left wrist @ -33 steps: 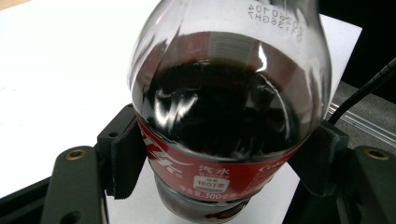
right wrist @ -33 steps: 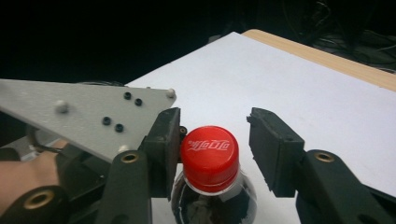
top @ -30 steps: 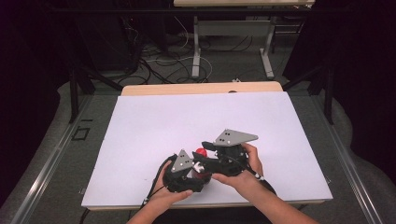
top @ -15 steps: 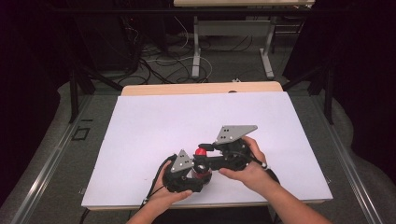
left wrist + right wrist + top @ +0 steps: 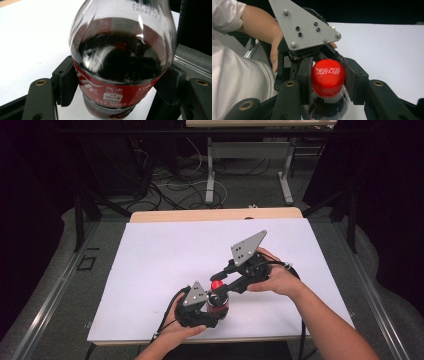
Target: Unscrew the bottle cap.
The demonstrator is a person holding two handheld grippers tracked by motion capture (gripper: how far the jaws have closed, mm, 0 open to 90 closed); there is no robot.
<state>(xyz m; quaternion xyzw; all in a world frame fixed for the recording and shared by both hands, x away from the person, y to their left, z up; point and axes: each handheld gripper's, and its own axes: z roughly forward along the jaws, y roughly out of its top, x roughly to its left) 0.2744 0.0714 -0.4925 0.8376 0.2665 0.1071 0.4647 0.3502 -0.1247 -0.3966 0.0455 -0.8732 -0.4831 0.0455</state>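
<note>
Standing near the front edge of the table (image 5: 150, 250), the cola bottle (image 5: 120, 67) was pinched at its label by the left gripper (image 5: 200, 306). The right gripper (image 5: 328, 80) had its jaws closed around the red cap (image 5: 327, 77). If the lower grip proved weak, twisting might have spun the whole bottle, or cola could have fizzed out.

Upright red-capped cola bottle (image 5: 327, 82)
</note>
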